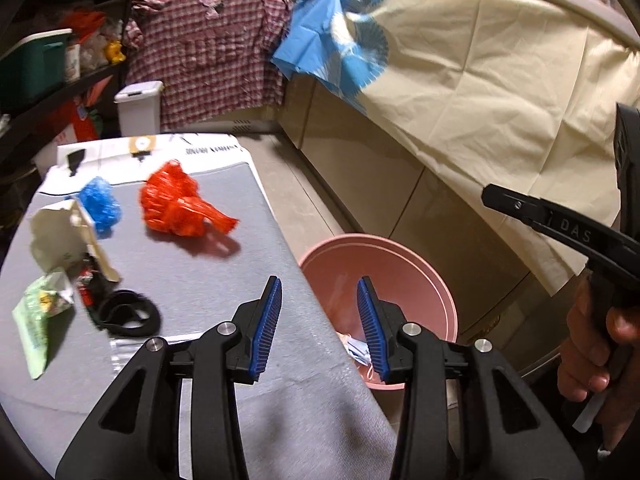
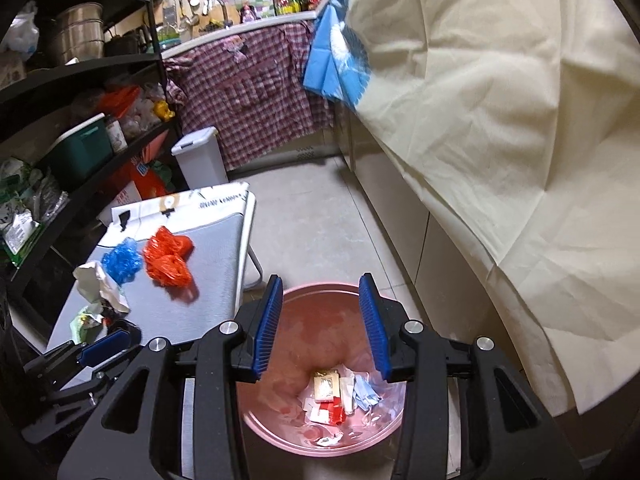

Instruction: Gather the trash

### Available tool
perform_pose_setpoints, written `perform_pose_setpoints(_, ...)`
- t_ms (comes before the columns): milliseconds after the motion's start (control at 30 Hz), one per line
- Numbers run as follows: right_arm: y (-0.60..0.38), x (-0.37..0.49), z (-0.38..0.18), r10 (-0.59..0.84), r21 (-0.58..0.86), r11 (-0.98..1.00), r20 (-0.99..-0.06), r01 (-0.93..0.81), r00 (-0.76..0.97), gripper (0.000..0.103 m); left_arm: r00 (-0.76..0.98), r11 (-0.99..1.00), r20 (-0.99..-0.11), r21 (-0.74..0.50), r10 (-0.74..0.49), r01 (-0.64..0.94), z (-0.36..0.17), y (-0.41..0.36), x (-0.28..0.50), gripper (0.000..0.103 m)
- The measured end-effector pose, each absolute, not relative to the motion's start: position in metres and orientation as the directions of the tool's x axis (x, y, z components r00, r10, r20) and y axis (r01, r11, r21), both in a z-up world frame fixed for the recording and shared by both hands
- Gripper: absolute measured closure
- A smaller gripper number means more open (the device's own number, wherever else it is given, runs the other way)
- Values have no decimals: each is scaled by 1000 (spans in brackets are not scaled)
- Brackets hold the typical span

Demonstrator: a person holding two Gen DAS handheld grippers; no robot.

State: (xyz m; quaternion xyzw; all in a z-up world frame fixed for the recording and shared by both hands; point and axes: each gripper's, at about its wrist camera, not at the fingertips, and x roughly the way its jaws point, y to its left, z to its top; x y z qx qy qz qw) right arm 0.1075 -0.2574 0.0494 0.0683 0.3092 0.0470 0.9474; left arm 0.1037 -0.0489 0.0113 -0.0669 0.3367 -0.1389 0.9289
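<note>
- The pink bin [image 1: 384, 272] in the left wrist view is partly hidden at 6 o'clock behind the gripper's fingers [image 1: 370, 332] and the tabletop [image 1: 208, 264] edge.
- The right gripper [image 1: 560, 224] is cut off at 3 o'clock.
- The scraps [image 2: 340, 400] in the bin are too jumbled to tell apart.
- Shelf [image 2: 80, 76] items at 9 o'clock are blurred.

One pink bin [image 2: 256, 420], two crumpled plastic bags [image 1: 182, 206]
</note>
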Motion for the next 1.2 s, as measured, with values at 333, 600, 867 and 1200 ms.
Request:
perform_pose_setpoints(333,-217,66,99,221,232,964,-448,-126,866,64,800,963,-543,-215,-255,161,55,8,72,64)
perform_pose_setpoints(600,-187,63,124,313,248,942,-394,-228,864,77,815,977,-547,-185,-189,102,80,74,70,65)
perform_pose_setpoints(867,-152,102,126,390,239,918,-402,-316,828,78,825,988,-557,-150,-101,20,73,135,98,65)
perform_pose_setpoints(1200,-98,165,70,445,227,895,-491,-384,749,77,784,986,-618,-160,-55,-57,14,178,123,65)
